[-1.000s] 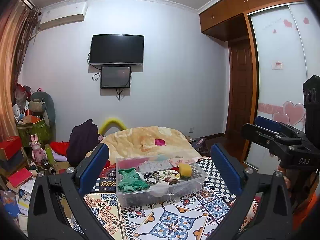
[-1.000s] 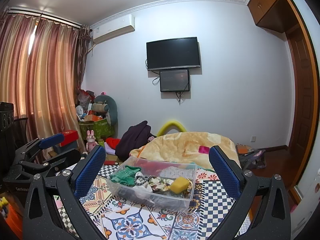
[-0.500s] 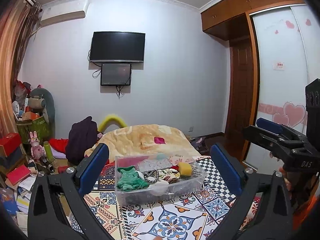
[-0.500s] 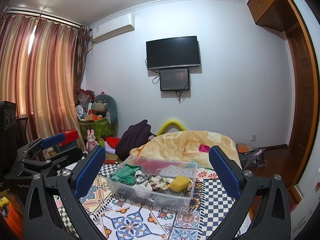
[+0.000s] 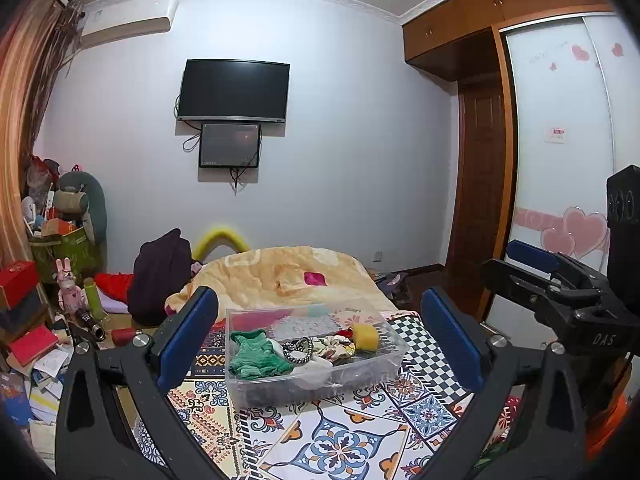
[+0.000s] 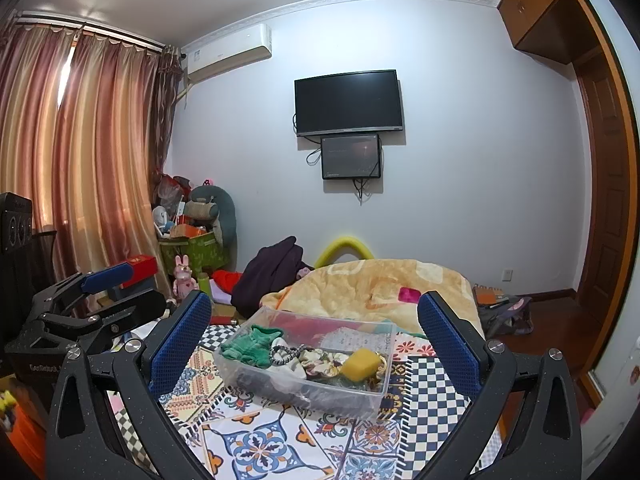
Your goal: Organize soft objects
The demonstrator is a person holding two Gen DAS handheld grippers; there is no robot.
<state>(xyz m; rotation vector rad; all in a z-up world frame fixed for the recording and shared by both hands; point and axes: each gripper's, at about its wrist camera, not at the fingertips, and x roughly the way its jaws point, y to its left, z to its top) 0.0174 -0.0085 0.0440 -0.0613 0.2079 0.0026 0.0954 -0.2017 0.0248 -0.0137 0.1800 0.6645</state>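
A clear plastic box (image 5: 240, 380) stands on the patterned cloth, holding a green knitted piece (image 5: 256, 356), a black-and-white scrunchie (image 5: 298, 350), floral fabric, a yellow sponge (image 5: 365, 336) and something white. My left gripper (image 5: 316, 344) is open and empty, held back from the box. My right gripper (image 6: 314, 344) is open and empty, facing the same box (image 6: 376, 392), where the green piece (image 6: 254, 346) and the sponge (image 6: 360, 364) show. Each gripper shows at the other view's edge.
The patterned cloth (image 5: 340, 440) covers the surface under the box. Behind lie a yellow blanket (image 5: 288, 272), a dark garment (image 5: 160, 276) and clutter at the left (image 5: 48, 300). A wardrobe (image 5: 560, 160) and a door stand at the right.
Both views have tilted slightly upward and the box sits a little lower in frame. The grippers remain open and empty.
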